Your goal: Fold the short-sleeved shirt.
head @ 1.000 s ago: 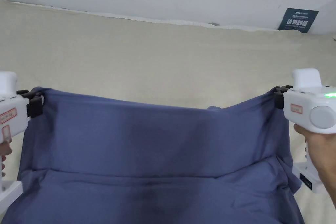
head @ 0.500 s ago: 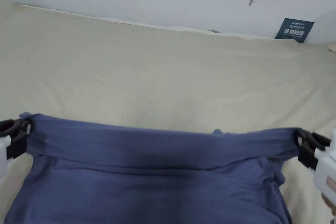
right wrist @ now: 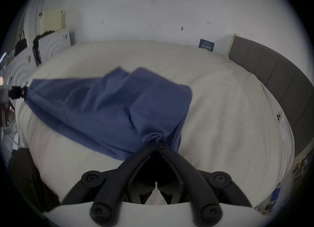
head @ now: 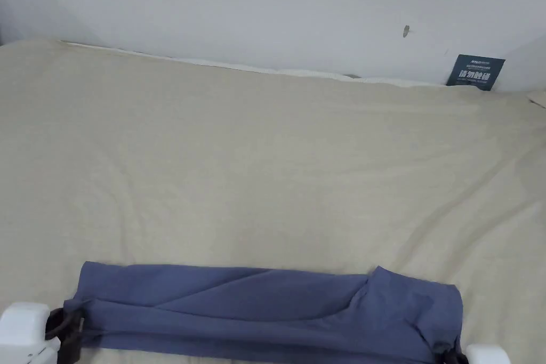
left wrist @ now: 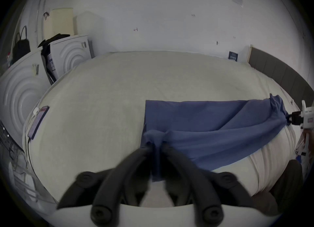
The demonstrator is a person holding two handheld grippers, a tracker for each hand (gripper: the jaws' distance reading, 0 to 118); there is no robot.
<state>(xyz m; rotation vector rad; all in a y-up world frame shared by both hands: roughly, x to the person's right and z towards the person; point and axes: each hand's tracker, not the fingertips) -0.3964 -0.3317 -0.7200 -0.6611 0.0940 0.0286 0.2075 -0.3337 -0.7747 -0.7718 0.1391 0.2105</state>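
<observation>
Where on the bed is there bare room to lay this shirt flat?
The wide stretch of beige bedsheet between the folded blue shirt and the white wall lies bare. The near edge is crowded: the shirt spans it, pinched by the left gripper and right gripper. A phone sits at the left edge.

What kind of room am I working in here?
Most likely a bedroom: the blue shirt lies on a wide bed under a beige sheet, a padded grey headboard runs along one side, and a phone on a cable rests at the mattress edge.
</observation>
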